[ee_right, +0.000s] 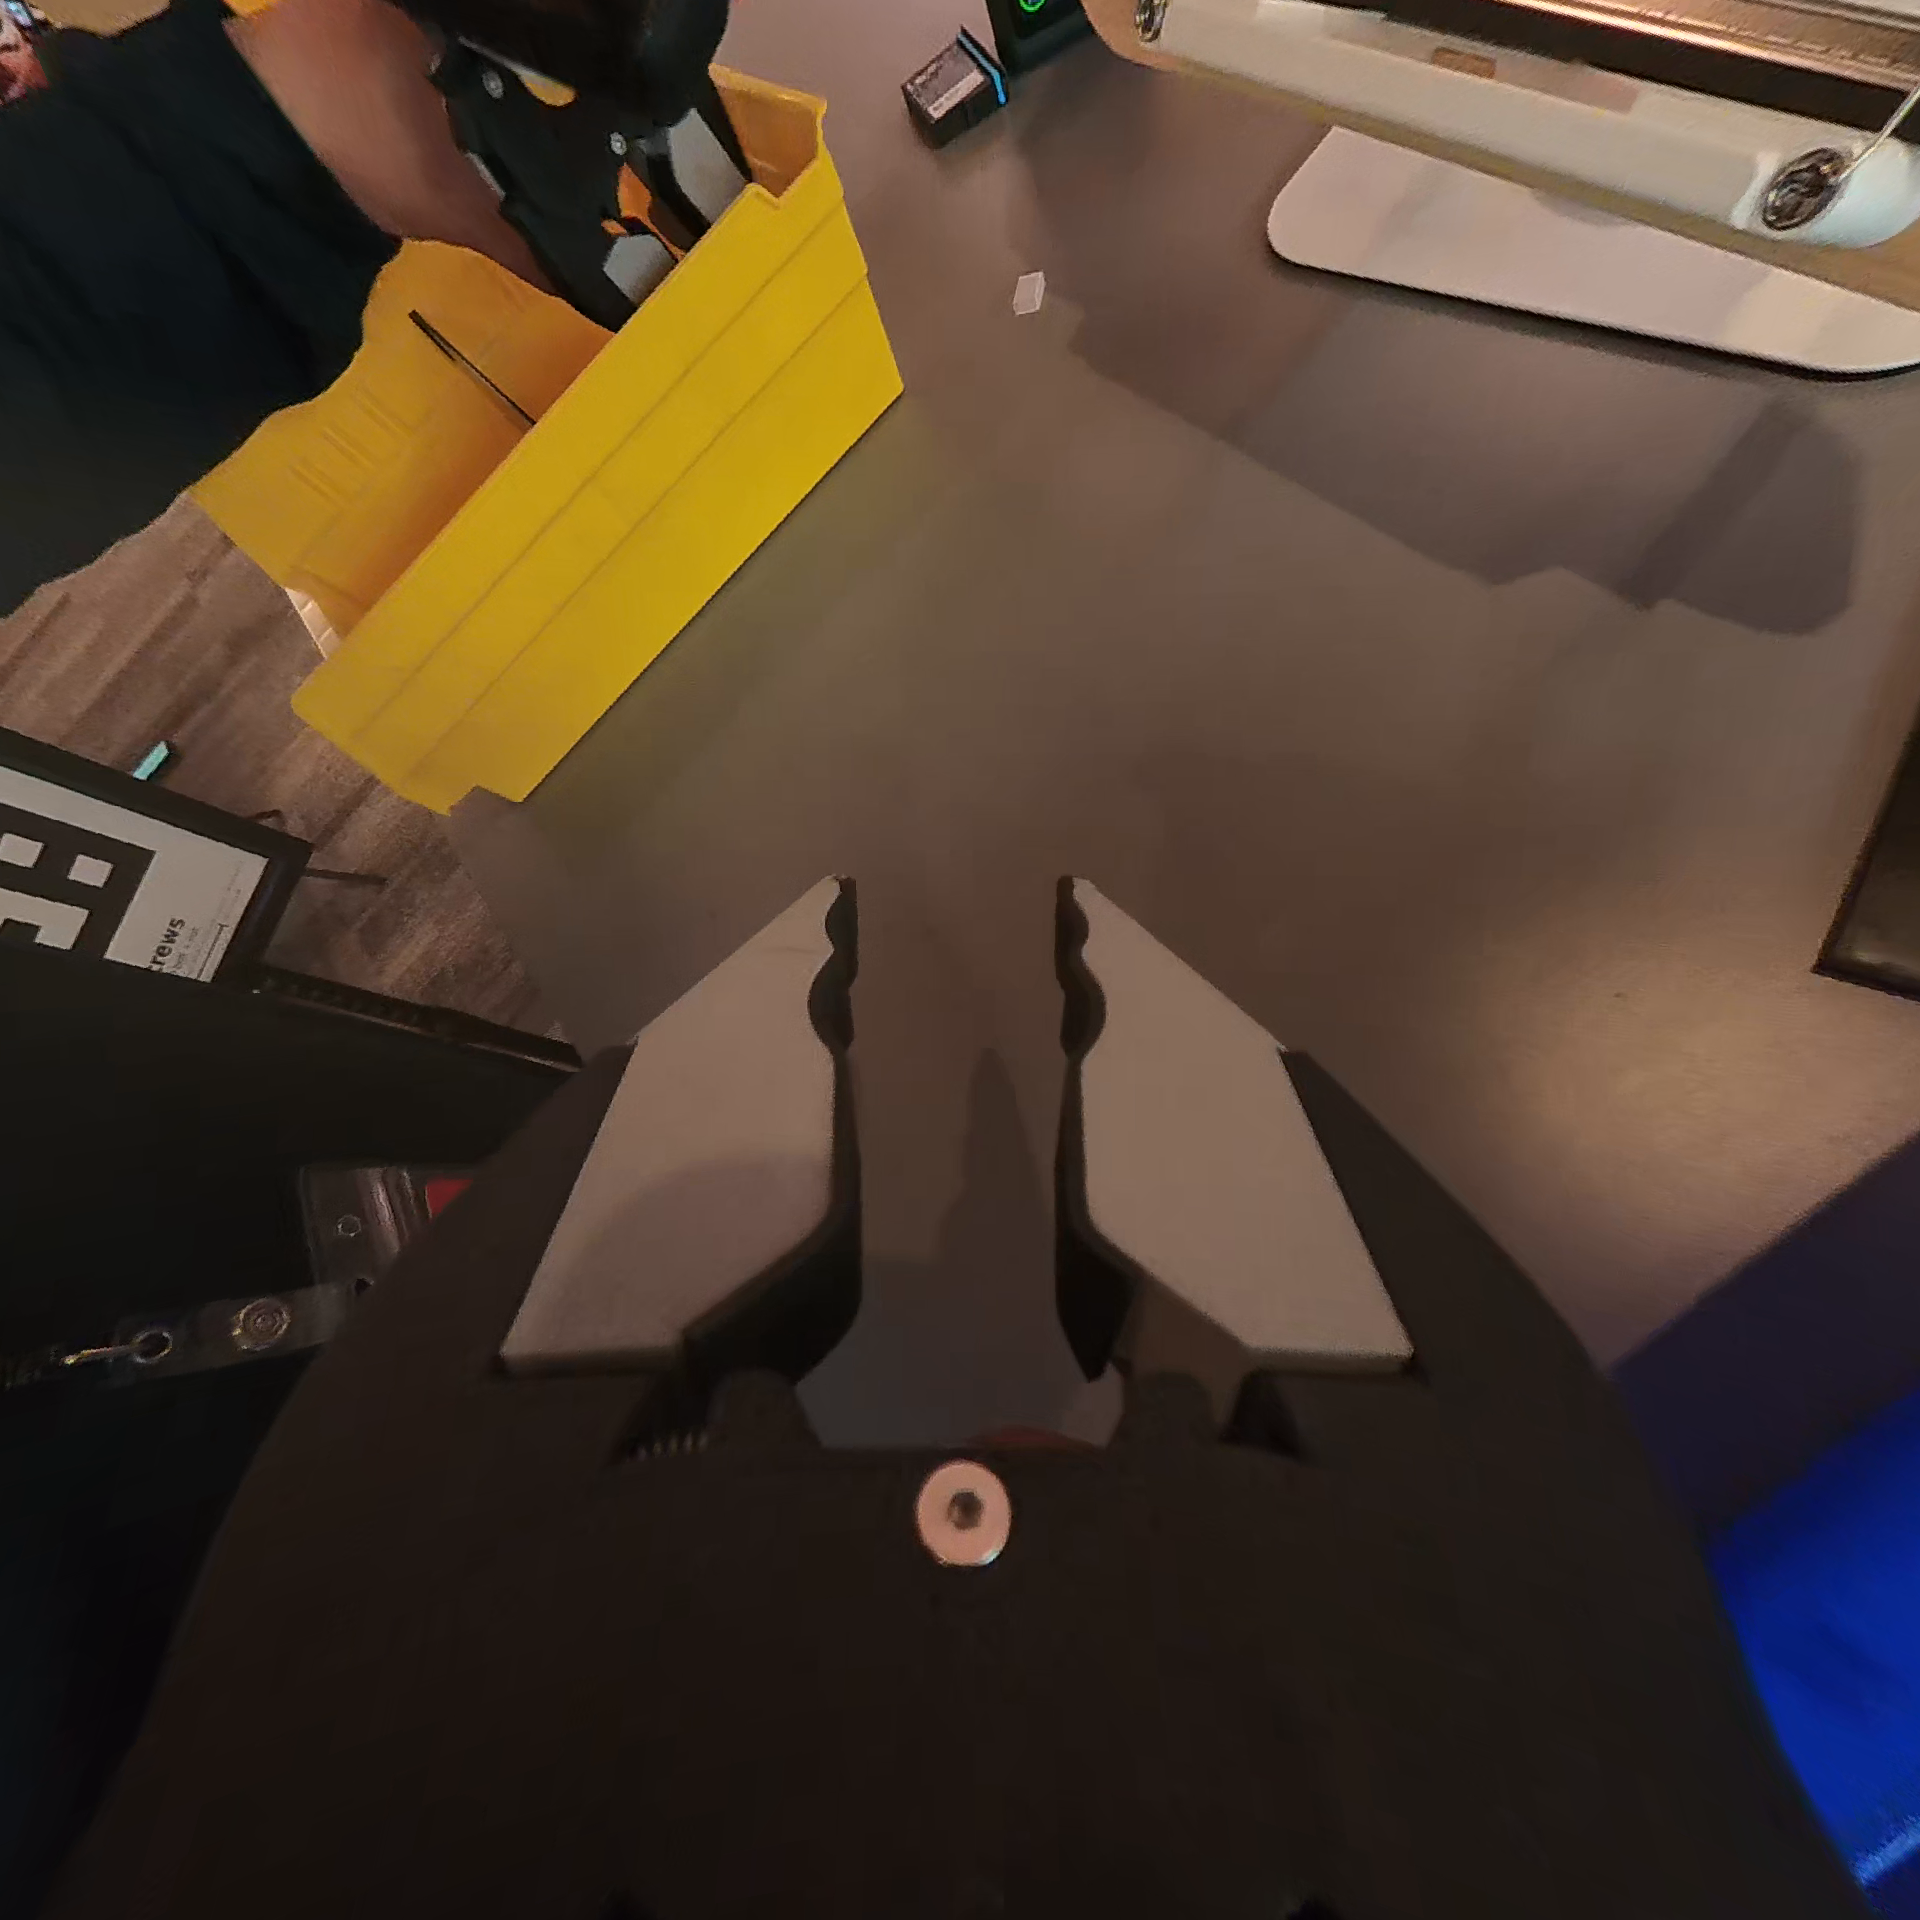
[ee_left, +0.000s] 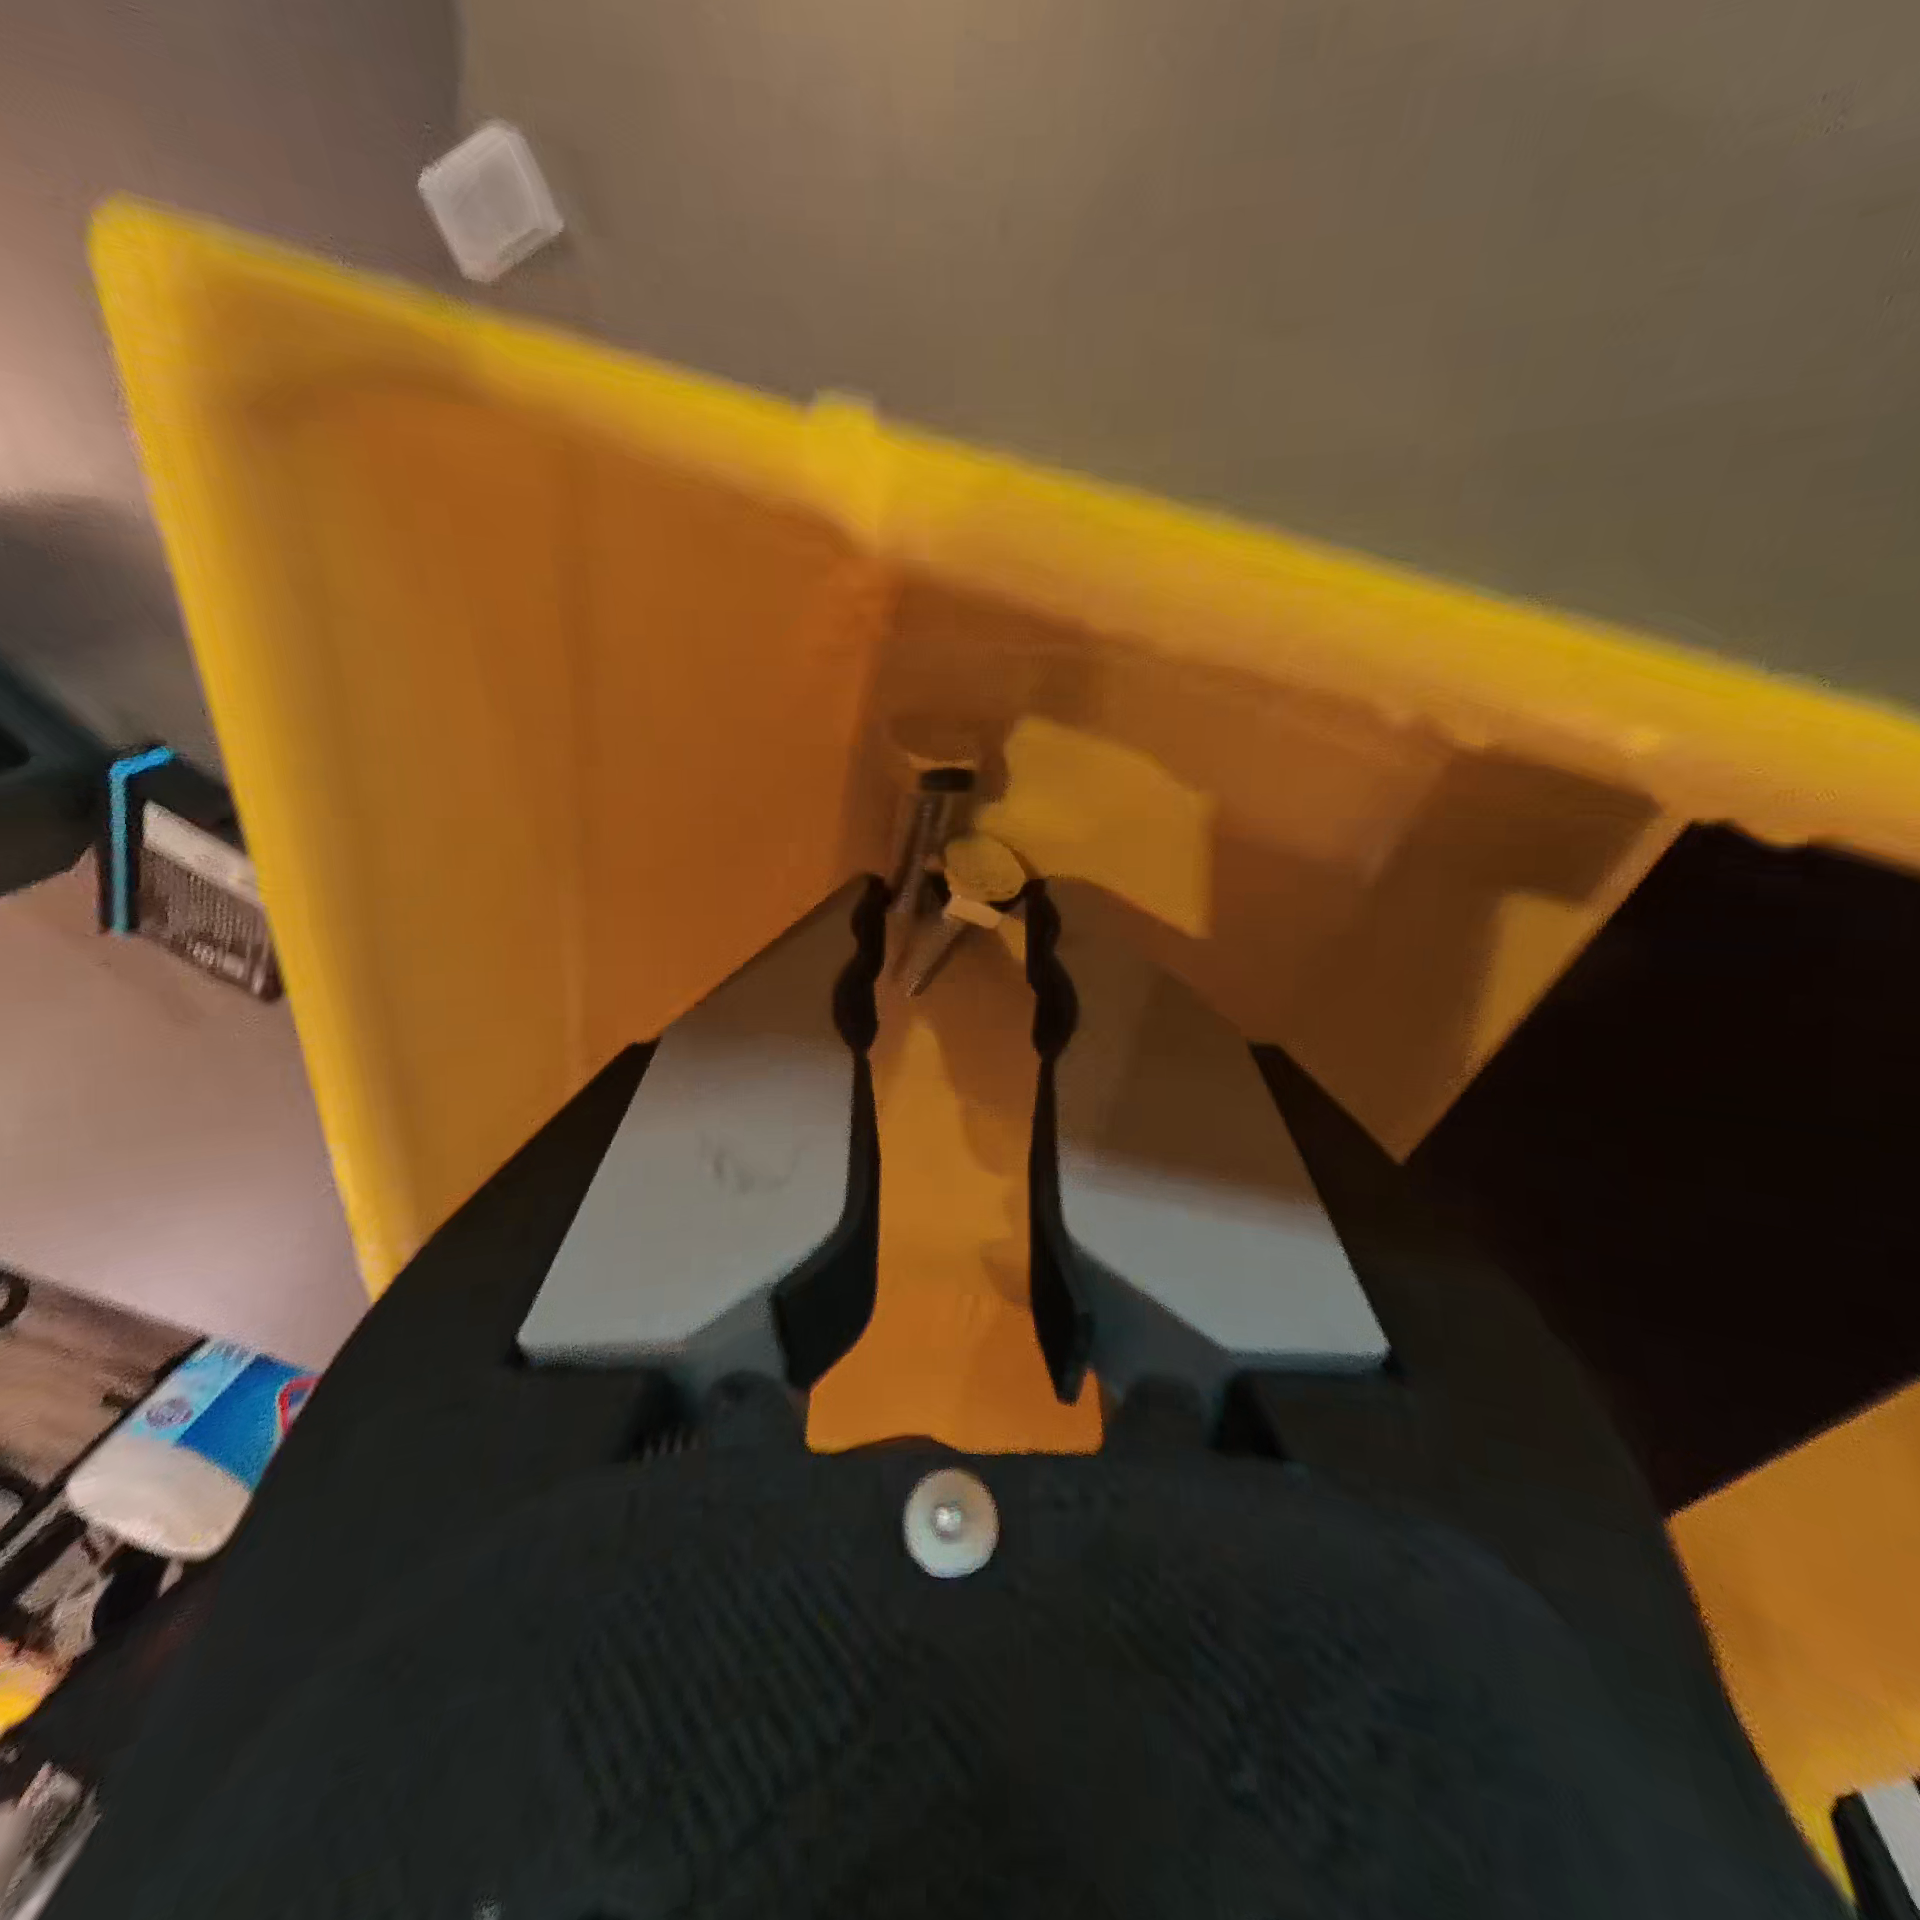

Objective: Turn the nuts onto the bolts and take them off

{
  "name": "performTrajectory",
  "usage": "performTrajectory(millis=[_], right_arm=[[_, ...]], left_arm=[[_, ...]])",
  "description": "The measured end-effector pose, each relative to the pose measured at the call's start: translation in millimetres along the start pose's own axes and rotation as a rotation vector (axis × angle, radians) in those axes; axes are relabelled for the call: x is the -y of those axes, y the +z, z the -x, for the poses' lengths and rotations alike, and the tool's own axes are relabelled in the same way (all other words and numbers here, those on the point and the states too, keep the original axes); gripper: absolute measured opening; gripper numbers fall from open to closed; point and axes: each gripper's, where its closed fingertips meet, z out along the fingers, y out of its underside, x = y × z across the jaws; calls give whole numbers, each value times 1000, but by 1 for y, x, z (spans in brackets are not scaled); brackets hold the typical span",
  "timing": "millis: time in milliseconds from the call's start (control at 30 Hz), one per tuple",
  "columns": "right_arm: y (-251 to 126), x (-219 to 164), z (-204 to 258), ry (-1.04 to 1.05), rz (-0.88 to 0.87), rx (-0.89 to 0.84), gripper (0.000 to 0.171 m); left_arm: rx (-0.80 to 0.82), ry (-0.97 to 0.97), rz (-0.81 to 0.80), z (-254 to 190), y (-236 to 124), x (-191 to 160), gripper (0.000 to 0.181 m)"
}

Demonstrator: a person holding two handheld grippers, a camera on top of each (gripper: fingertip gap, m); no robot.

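The left gripper reached into a yellow bin, its jaws narrowly parted around blurred bolts lying in the bin's corner; whether they gripped one could not be told. The right gripper hovered over a grey table, jaws apart and empty, well away from the bin.

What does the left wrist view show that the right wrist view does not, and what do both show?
Only the left wrist view shows the inside of the yellow bin: bolts lying at its bottom, with the left gripper open around them; blur hides whether it touches any.

Only the right wrist view shows the right gripper, open and empty above the bare table, plus a white stand base and a framed marker card.

Both show the yellow bin, the left gripper reaching into it, a small clear piece and a dark block with a blue edge.
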Motion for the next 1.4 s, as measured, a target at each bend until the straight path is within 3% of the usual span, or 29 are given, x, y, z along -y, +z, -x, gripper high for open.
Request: performTrajectory(millis=[133,333,633,833,1033,1200,1400], right_arm=[[3,-1,-3,11,3,17,36],[13,3,4,-6,15,61,35],[27,-1,21,-6,19,147,36],[36,10,46,-71,-4,230,37],[29,51,85,-179,-90,347,39],[9,79,97,-243,-166,362,39],[14,61,87,-183,-124,367,39]], left_arm=[[-25,-116,-85,-6,-9,0,16],[9,-143,-45,-7,-8,-15,15],[181,-355,-343,16,-70,-6,15],[152,-450,-821,-10,-155,55,15],[-99,-327,-1143,-89,-223,144,15],[-151,-226,-1127,-135,-215,188,15],[-285,-233,-1071,-163,-186,202,15]])
